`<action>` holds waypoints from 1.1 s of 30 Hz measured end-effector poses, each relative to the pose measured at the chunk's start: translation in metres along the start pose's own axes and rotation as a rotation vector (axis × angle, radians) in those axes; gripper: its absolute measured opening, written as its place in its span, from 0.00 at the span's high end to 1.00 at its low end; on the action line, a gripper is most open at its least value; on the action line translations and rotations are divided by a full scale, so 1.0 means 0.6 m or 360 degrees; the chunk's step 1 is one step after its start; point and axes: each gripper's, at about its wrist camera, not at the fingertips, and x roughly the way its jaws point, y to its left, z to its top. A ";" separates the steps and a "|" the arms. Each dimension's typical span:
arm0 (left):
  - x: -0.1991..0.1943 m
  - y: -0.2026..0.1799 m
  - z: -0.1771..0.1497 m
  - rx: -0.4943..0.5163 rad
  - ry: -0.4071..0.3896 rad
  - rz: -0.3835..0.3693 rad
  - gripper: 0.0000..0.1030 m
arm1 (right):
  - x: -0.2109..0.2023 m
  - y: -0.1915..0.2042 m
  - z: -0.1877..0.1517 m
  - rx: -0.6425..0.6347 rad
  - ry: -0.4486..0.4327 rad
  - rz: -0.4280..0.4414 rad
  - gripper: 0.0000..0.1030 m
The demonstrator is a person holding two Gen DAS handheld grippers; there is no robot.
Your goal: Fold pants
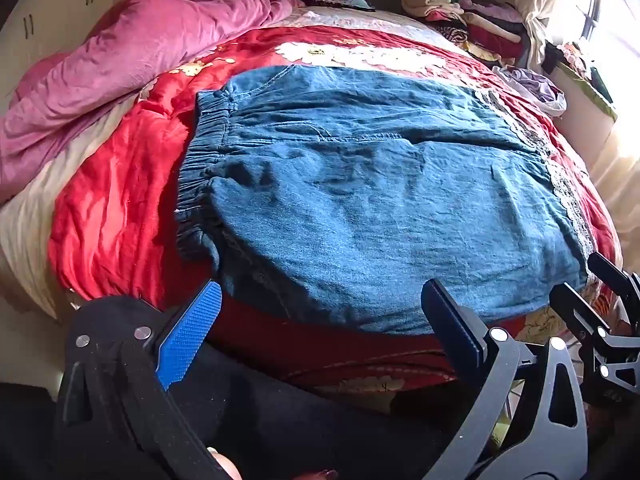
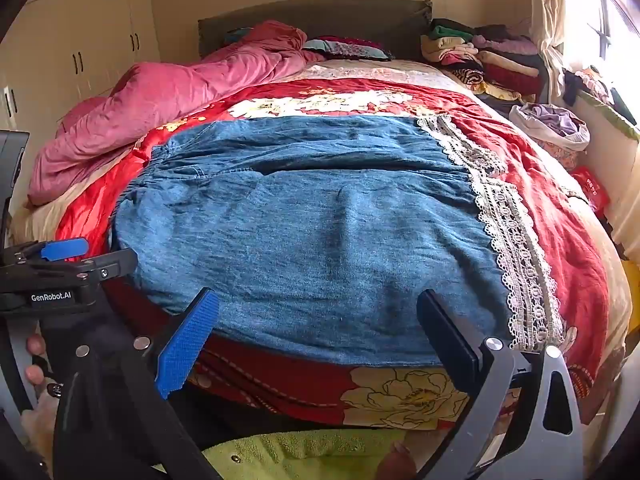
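Observation:
Blue denim pants (image 1: 360, 204) lie flat across the red floral bedspread (image 1: 112, 208), elastic waistband (image 1: 200, 168) at the left, white lace hems (image 2: 512, 232) at the right. One leg lies beside the other with a dark seam between them. My left gripper (image 1: 320, 308) is open and empty, just above the pants' near edge. My right gripper (image 2: 316, 320) is open and empty over the near edge of the pants (image 2: 320, 232), further right. The right gripper also shows at the right edge of the left wrist view (image 1: 592, 292).
A crumpled pink duvet (image 1: 132, 64) lies at the bed's back left. Stacked folded clothes (image 1: 464, 16) sit at the back right by the headboard. A bag of clothes (image 2: 552, 124) rests near the window. Cream wardrobes (image 2: 80, 48) stand on the left.

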 end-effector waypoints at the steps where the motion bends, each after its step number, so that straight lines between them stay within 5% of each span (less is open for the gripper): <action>1: 0.000 0.000 0.001 -0.0005 -0.0001 0.0005 0.09 | 0.001 0.002 -0.001 0.0001 0.0003 0.0000 0.04; 33: -0.011 0.000 -0.003 -0.0030 -0.0048 -0.0094 0.09 | -0.014 0.000 0.000 0.0011 -0.0039 -0.0001 0.04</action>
